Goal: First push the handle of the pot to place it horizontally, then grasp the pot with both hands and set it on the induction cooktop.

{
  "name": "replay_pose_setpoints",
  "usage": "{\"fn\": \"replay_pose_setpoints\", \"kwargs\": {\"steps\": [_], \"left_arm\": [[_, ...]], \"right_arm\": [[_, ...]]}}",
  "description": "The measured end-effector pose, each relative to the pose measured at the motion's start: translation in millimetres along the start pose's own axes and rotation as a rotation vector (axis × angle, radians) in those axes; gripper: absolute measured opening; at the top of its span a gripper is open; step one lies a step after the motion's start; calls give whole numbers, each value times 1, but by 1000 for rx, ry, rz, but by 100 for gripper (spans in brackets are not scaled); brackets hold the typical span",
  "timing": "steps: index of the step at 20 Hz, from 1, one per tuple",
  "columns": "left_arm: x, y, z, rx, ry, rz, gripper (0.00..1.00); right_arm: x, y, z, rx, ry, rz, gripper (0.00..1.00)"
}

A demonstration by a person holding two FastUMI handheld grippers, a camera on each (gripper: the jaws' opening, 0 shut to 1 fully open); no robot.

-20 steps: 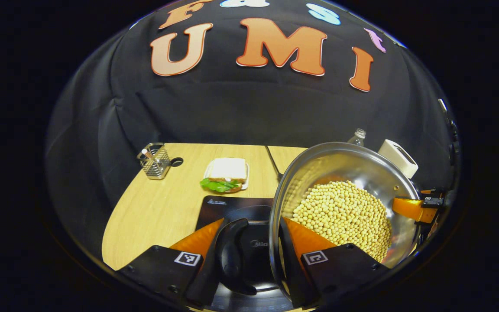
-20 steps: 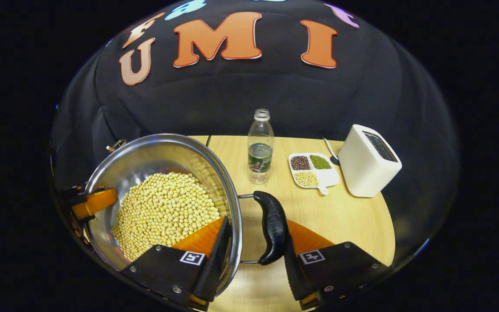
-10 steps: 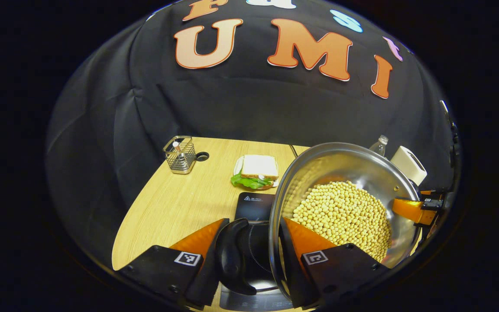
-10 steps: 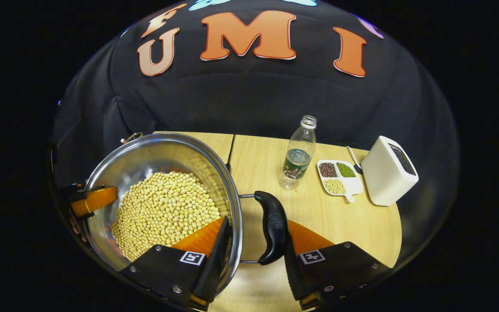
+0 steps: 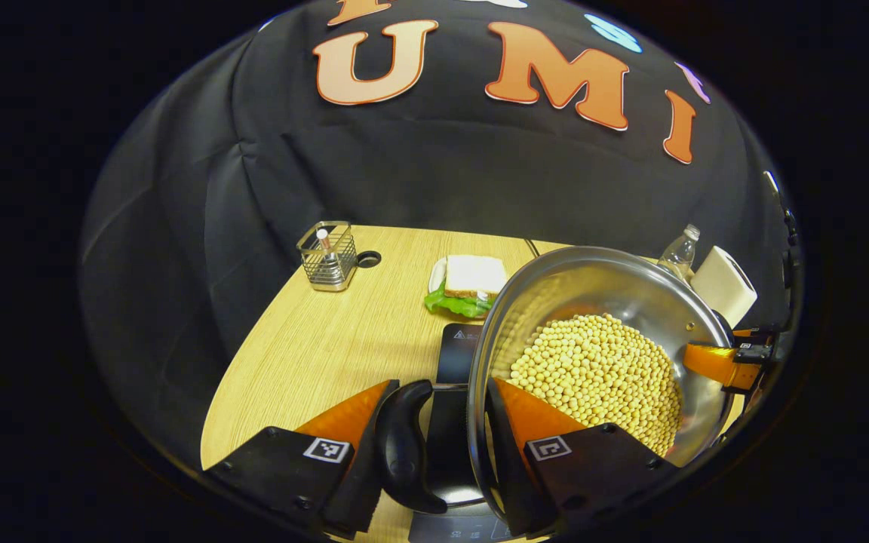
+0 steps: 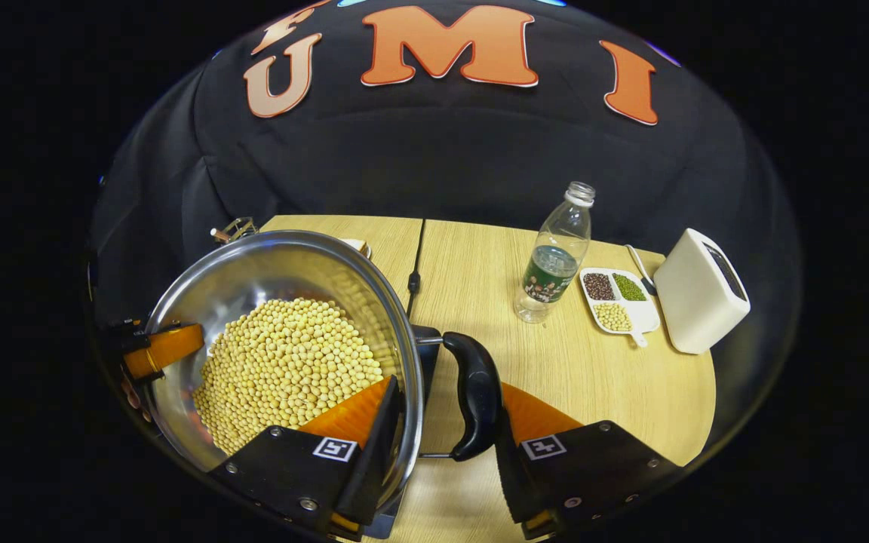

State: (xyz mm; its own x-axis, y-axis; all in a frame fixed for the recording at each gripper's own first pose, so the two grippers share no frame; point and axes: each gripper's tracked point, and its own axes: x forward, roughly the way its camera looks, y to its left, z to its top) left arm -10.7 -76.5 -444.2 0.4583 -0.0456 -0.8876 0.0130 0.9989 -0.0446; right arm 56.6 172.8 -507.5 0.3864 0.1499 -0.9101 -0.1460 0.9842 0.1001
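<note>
left claw (image 5: 434,445): clamped across pot rim and handle | right claw (image 6: 438,441): clamped likewise

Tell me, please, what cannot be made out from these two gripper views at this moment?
- Pot base: in both views its wall and the soybeans hide whether it touches the induction cooktop.
- Cooktop: left gripper view, mostly covered by the pot and the left gripper; its far edge is hidden.
- Cooktop panel markings: too small.
- Wire basket contents: left gripper view, too small to identify.
- Right gripper contact on the black handle: hidden by the handle itself.
</note>
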Motion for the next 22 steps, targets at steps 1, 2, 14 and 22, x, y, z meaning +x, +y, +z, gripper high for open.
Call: {"fn": "replay_pose_setpoints", "kwargs": {"steps": [1, 2, 14, 22], "left_arm": [[0, -1, -2, -5, 20, 1, 67], [2, -2, -3, -9, 30, 0, 67], [3, -1, 1, -7, 93, -20, 71], [6, -1, -7, -32, 94, -30, 70]], "right_arm": [[6, -2, 2, 7, 10, 2, 60], [9, -6, 5, 9, 23, 2, 60], [6, 0, 34, -7, 77, -11, 65], [-14, -9, 39, -9, 46, -19, 66]]}}
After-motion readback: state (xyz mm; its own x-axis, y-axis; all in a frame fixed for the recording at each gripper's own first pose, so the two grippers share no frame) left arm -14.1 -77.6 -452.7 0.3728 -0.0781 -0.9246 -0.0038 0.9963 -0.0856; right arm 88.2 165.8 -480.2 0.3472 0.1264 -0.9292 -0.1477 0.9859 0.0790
